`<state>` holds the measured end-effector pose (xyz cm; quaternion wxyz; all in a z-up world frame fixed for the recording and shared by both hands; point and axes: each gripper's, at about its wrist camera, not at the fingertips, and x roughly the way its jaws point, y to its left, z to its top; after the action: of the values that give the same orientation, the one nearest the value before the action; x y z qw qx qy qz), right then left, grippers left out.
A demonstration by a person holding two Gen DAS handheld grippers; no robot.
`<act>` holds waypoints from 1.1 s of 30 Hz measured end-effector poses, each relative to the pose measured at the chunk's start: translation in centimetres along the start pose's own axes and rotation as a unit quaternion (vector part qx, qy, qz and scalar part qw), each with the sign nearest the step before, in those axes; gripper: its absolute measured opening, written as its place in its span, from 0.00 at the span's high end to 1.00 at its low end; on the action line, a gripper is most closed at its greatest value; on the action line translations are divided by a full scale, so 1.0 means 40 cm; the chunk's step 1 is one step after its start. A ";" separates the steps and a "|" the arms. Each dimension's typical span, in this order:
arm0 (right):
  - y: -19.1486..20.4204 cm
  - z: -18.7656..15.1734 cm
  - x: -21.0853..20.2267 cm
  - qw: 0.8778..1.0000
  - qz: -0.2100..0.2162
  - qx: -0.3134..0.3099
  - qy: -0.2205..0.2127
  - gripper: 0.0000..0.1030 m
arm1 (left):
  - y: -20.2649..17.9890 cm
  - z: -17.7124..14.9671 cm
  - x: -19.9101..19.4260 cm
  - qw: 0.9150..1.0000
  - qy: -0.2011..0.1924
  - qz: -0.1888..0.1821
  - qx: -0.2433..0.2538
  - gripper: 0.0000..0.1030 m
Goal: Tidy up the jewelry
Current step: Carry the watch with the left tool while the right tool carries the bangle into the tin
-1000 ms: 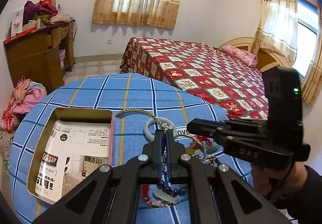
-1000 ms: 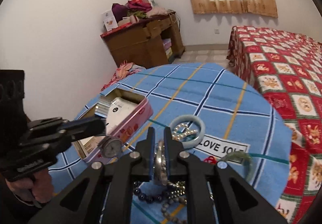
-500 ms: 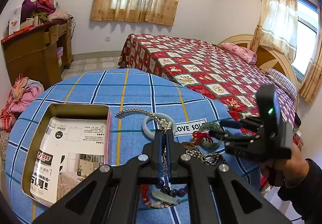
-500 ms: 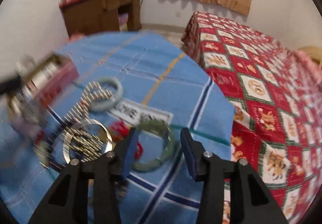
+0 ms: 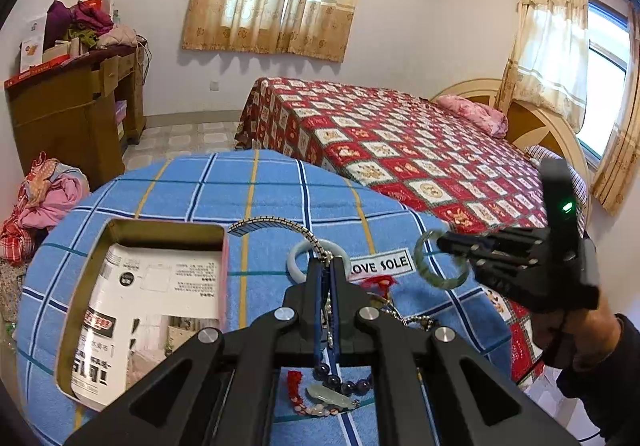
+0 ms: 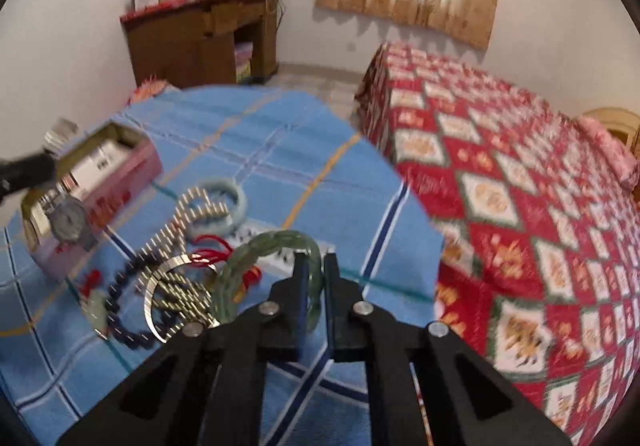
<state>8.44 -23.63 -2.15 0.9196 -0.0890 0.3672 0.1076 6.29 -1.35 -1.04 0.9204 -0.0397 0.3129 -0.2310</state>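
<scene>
The desk point(image 5: 192, 197) is round and covered with a blue checked cloth of soft woven fabric. At its 9 o'clock side stands one rectangular metal tin point(image 5: 120, 238) with pink outside walls, and printed paper lies inside it.

The left gripper point(image 5: 327, 270) is closed tight on a metal watch point(image 6: 70, 219); its ribbed silver band point(image 5: 280, 226) arches up out of the jaws toward 11 o'clock. In the right wrist view the round watch face hangs beside the tin.

The right gripper point(image 6: 314, 266) is closing, and its jaws press on a smooth, glossy green jade bangle point(image 6: 276, 242). In the left wrist view this bangle is lifted above the cloth at 3 o'clock. Half a second ago the jaws stood wide around it while it lay flat on the cloth.

One pale blue-white bangle point(image 5: 298, 258), also smooth and round, lies at the middle of the desk. Near it are one thin silver ring bangle point(image 6: 160, 286), one string of dark round beads point(image 6: 124, 298) and some red cord point(image 6: 212, 246). A white label point(image 5: 380, 266) with black letters lies on the cloth.
</scene>
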 end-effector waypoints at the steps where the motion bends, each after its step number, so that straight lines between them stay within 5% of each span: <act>1: 0.010 0.018 -0.009 1.000 0.003 -0.002 -0.007 0.91 | 0.009 0.007 -0.009 1.000 -0.003 -0.001 -0.002 0.98; 16: 0.318 0.181 0.120 0.988 0.137 -0.072 -0.022 0.91 | 0.200 0.047 -0.009 0.999 0.001 0.049 -0.022 0.98; 24: 0.386 0.205 0.203 0.984 0.162 -0.078 -0.012 0.91 | 0.281 0.045 0.059 0.997 0.023 0.070 -0.028 0.98; 33: 0.419 0.197 0.253 0.984 0.158 -0.081 0.006 0.91 | 0.354 0.031 0.084 0.996 0.039 0.052 -0.059 0.98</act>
<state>16.36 -4.28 -4.96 0.8785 -0.1047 0.3724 0.2804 15.04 9.65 -5.00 0.9141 -0.0689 0.3635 -0.1657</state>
